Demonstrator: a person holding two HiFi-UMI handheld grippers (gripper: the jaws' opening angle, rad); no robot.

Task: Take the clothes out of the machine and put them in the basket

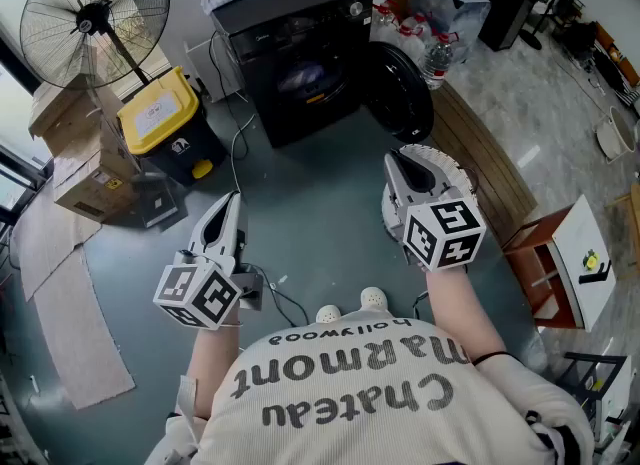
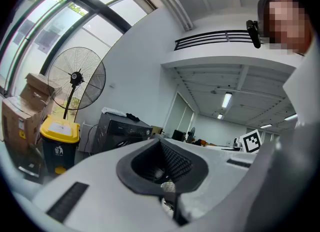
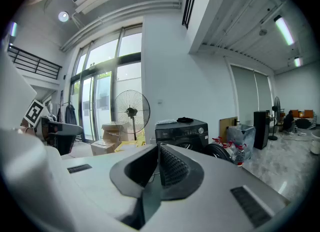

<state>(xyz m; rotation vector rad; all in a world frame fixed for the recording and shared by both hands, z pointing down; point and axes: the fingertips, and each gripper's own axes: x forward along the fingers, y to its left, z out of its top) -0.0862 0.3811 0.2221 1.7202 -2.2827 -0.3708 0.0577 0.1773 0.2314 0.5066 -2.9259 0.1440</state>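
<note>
A person stands back from the black washing machine, its door swung open and the clothes bunched in the drum. The left gripper and right gripper are both pressed together, empty. Unloading appears not yet started; next they must approach and open a claw at the drum. What looks like the white basket waits beneath the right gripper.

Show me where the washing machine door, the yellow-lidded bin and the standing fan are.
washing machine door (image 1: 398, 88), head view, on the open door's dark round face.
yellow-lidded bin (image 1: 160, 108), head view, on its yellow lid.
standing fan (image 1: 92, 19), head view, on the central hub.
</note>
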